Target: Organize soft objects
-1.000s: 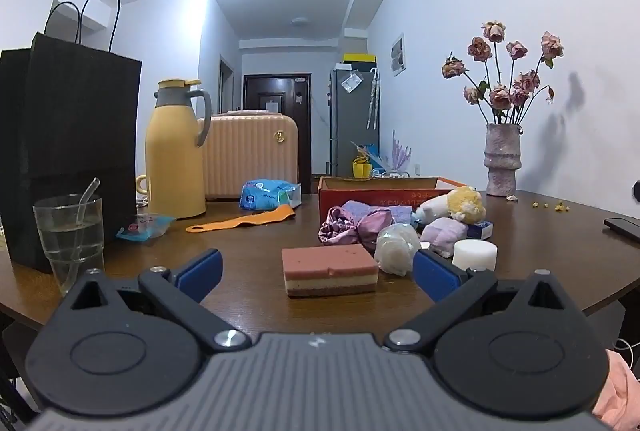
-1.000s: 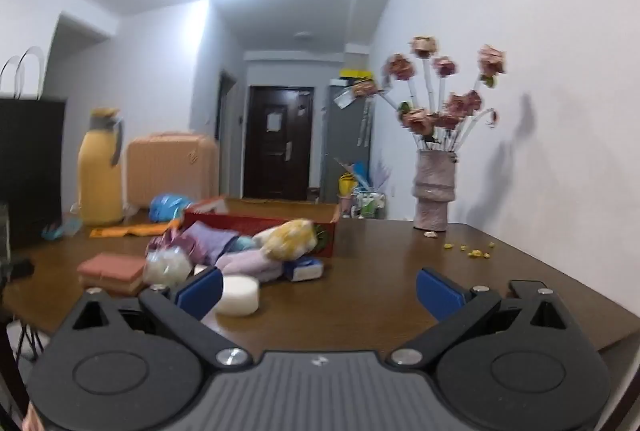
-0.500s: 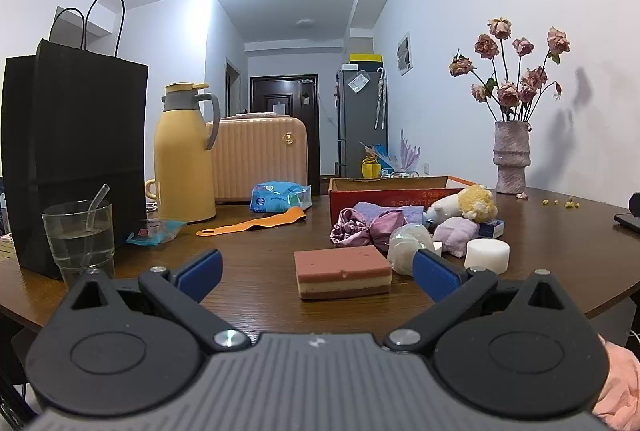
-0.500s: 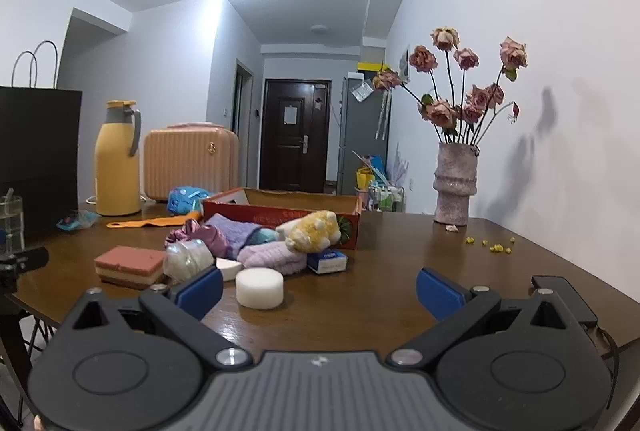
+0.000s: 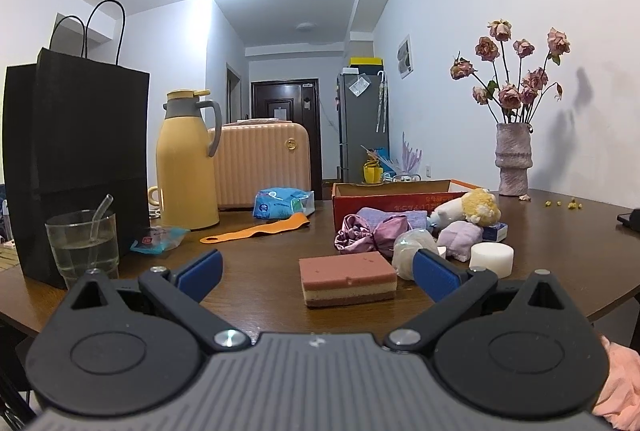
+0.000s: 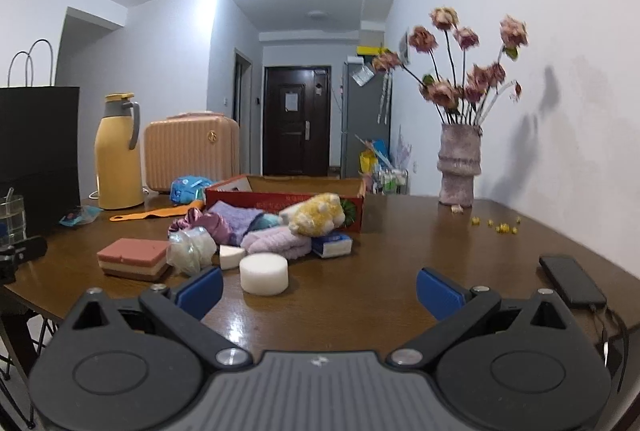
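A pile of soft things lies in front of a red cardboard box [image 6: 280, 201] on the brown table [image 6: 380, 295]. In it are a pink layered sponge [image 5: 347, 278] [image 6: 134, 257], a white round sponge [image 6: 264, 274] [image 5: 491, 259], a clear bag of white stuff [image 6: 191, 249], a purple satin scrunchie [image 5: 362, 233], a lilac fluffy cloth [image 6: 276, 243] and a yellow plush toy [image 6: 316, 219]. My left gripper [image 5: 316, 277] is open and empty just short of the pink sponge. My right gripper [image 6: 318, 291] is open and empty, near the white round sponge.
A black paper bag [image 5: 76, 159], a glass of water [image 5: 82, 247], a yellow thermos [image 5: 186, 159] and a small suitcase [image 5: 264, 163] stand at the left. A vase of dried roses [image 6: 458, 167] stands at the back right. A black phone [image 6: 572, 281] lies near the right edge.
Both grippers have risen and come a little nearer the pile. The right view has swung left and steadied, bringing the phone into view. Both stay open.
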A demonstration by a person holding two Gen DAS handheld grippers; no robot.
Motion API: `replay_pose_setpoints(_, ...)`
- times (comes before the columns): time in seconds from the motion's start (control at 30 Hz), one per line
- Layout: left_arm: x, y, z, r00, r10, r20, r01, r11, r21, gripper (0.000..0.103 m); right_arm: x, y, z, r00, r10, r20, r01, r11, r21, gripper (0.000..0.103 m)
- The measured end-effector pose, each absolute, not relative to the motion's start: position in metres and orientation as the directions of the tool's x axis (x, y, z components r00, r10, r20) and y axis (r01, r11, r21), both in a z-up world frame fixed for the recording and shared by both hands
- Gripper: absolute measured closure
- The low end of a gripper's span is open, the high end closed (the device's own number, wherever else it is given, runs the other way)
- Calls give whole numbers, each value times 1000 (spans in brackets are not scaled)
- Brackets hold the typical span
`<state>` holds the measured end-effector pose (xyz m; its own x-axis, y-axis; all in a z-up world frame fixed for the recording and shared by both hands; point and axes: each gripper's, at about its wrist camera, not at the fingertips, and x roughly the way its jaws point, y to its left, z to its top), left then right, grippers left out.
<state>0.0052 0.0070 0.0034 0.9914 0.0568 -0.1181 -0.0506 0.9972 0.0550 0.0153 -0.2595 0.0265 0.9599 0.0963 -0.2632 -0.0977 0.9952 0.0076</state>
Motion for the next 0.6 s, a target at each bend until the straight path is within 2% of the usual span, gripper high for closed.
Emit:
replay_pose_setpoints(0.37,7,8,17,993,70,-92,-66,997,51,0,17,-250,35,957,128,-261,-133,991,0,0)
replay_pose_setpoints(0.6,7,8,10,991,58,-118,-51,997,61,0,18,-246,27,952,135,-274,-137,991,13,0)
